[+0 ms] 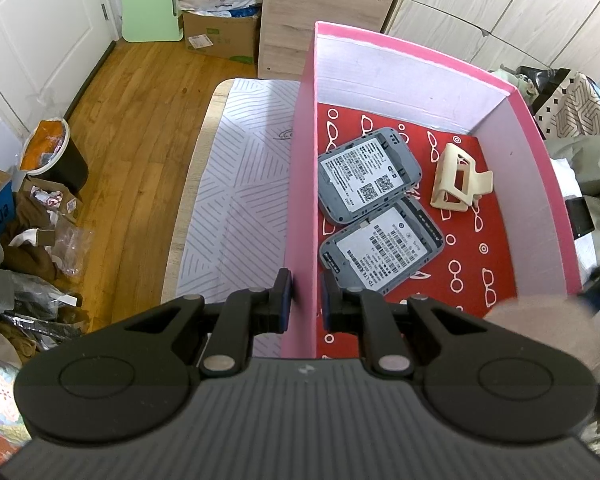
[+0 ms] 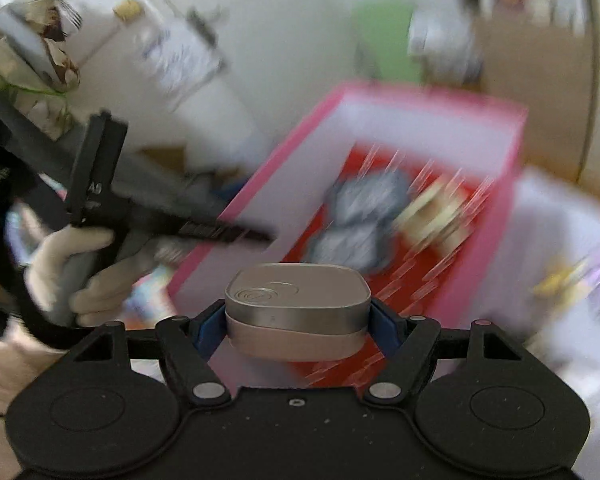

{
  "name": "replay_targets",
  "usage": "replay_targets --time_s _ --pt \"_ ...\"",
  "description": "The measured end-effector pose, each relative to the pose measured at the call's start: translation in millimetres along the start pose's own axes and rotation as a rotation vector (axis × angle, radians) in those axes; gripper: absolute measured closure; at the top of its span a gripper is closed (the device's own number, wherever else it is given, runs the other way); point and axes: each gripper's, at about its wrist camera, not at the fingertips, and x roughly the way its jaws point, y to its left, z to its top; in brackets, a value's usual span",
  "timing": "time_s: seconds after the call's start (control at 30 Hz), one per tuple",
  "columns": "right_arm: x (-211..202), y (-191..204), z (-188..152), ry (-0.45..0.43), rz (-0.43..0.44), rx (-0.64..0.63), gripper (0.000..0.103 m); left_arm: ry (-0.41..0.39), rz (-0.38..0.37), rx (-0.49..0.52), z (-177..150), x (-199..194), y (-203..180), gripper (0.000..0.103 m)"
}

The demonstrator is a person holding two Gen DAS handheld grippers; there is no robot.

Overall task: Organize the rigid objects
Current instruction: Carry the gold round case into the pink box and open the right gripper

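Observation:
In the left wrist view an open pink box (image 1: 300, 184) with a red lining stands on the table. Inside it lie two grey labelled devices (image 1: 366, 174) (image 1: 382, 248) and a cream hair clip (image 1: 458, 178). My left gripper (image 1: 306, 300) is shut on the box's left wall. The right wrist view is blurred by motion. There my right gripper (image 2: 298, 328) is shut on a rounded square tin (image 2: 298, 304) with a silver lid, held above the box's (image 2: 420, 98) near edge. A gloved hand (image 2: 56, 256) holds the left tool.
A striped white cloth (image 1: 236, 184) covers the table left of the box. Beyond it are a wooden floor, a bin (image 1: 56, 156), cardboard boxes (image 1: 220, 36) and a wooden cabinet (image 1: 324, 12). Clutter lies at the left. A blurred pale shape (image 1: 540, 324) shows at the box's near right corner.

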Motion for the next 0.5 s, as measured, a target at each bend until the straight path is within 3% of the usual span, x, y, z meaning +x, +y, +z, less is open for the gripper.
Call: replay_targets --time_s 0.03,0.1,0.37,0.5 --pt "11.5 -0.8 5.9 0.054 0.028 0.037 0.025 0.001 0.000 0.002 0.0 0.0 0.0 0.090" --pt "20.4 11.5 12.4 0.086 -0.015 0.009 0.025 0.001 0.002 0.005 0.1 -0.3 -0.2 0.090" --pt "74.0 5.4 30.5 0.378 -0.096 0.071 0.025 0.003 -0.019 0.007 1.0 -0.1 2.9 0.090" --pt "93.0 -10.9 43.4 0.393 -0.073 0.167 0.025 0.005 -0.026 0.010 1.3 -0.7 4.2 0.091"
